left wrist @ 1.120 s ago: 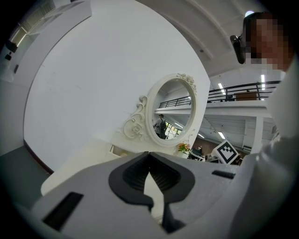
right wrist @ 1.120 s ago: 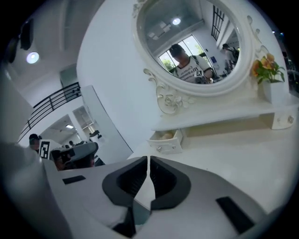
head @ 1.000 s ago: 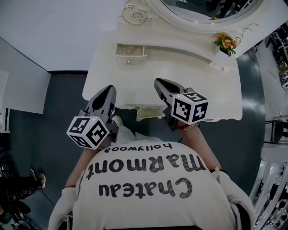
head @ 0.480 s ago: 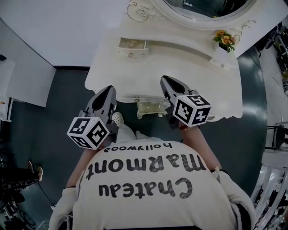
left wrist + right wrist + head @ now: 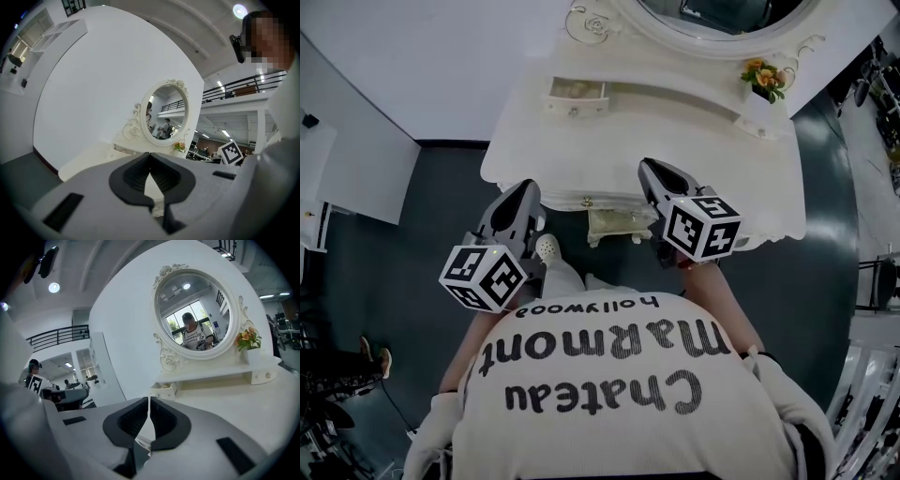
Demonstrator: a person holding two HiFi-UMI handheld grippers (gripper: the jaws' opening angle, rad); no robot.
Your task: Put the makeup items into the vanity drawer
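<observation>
Hovering: left gripper (image 5: 525, 189), right gripper (image 5: 650, 170) jaws pressed together | vanity drawer (image 5: 617, 223) partly hidden under tabletop (image 5: 712, 159), contents unclear

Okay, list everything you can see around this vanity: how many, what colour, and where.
Vanity table: one, cream white, against the white wall.
Mirror: one, oval with an ornate cream frame, at the table's back.
Small drawer: one, cream, left end of the raised shelf, pulled open.
Front drawer: one, cream, under the table's front edge, pulled open; contents unclear.
Flower pot: one, white with orange flowers, right of the mirror.
Shoe: one, white, on the dark floor.
Left gripper: one, grey, jaws together, empty.
Right gripper: one, grey, jaws together, empty.
</observation>
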